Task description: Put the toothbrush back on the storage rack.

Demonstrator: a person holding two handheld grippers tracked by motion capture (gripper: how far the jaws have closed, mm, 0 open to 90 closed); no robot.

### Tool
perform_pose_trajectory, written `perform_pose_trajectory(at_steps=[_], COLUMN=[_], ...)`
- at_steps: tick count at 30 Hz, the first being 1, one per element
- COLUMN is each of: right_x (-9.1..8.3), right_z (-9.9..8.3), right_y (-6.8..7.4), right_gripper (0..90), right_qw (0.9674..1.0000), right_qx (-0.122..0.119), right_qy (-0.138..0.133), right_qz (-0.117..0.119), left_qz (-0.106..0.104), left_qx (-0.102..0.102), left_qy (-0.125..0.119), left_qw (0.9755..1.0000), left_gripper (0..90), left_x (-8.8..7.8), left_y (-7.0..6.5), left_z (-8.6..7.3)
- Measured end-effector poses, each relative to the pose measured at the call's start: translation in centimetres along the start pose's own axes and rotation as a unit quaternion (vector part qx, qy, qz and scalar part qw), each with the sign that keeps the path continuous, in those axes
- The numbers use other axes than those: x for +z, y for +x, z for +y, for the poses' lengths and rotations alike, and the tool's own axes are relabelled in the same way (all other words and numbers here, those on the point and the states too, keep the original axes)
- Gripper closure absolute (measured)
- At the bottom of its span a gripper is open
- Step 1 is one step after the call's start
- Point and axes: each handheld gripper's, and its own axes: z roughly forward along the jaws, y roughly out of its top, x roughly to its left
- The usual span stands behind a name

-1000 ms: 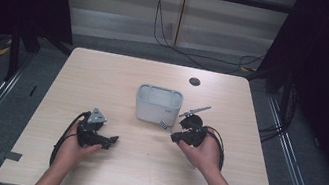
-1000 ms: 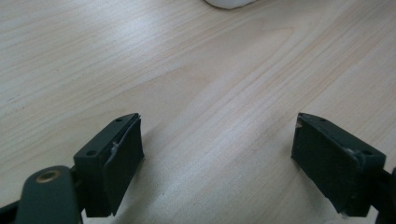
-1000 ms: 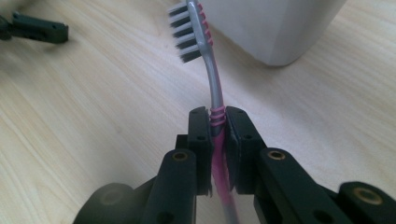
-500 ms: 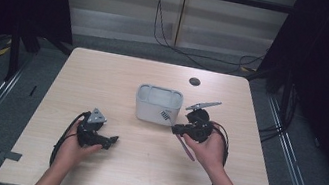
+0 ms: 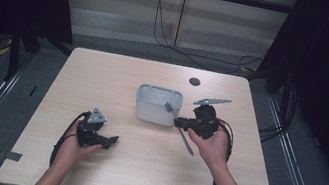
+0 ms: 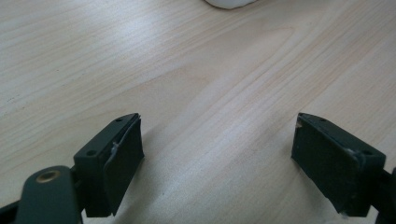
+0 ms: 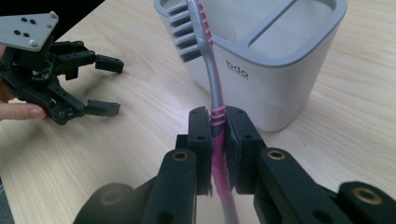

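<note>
Standing on the light wooden surface (image 5: 119, 80), the white plastic holder cup with a grey rim (image 7: 299, 56) has two parts inside, both bare. The right gripper (image 7: 218, 123) pinches the pink and grey toothbrush (image 7: 212, 70) at its neck, bristles up by the cup's rim. The left gripper (image 5: 111, 140) rests with its jaws spread wide.

Matt plastic holder (image 7: 280, 70), wood-grain table (image 6: 196, 79)

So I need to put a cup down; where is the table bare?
The table is bare along the far left, between its far edge and the holder, and along the near edge. It is crowded by the holder's right, where the right gripper holds the toothbrush.
</note>
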Motion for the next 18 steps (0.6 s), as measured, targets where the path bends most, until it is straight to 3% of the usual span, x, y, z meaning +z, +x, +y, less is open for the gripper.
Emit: perform_pose_trajectory(at_steps=[18], right_x=[-0.62], right_z=[0.96], right_y=[0.16], right_gripper=[81.2], right_qw=[0.9994], right_qx=[0.008], right_qy=[-0.032], right_qz=[0.012], left_qz=[0.0], left_qx=[0.001], left_qy=[0.001], left_qw=[1.0], left_gripper=[16.0], left_x=[-0.01], left_y=[0.02], left_z=[0.0])
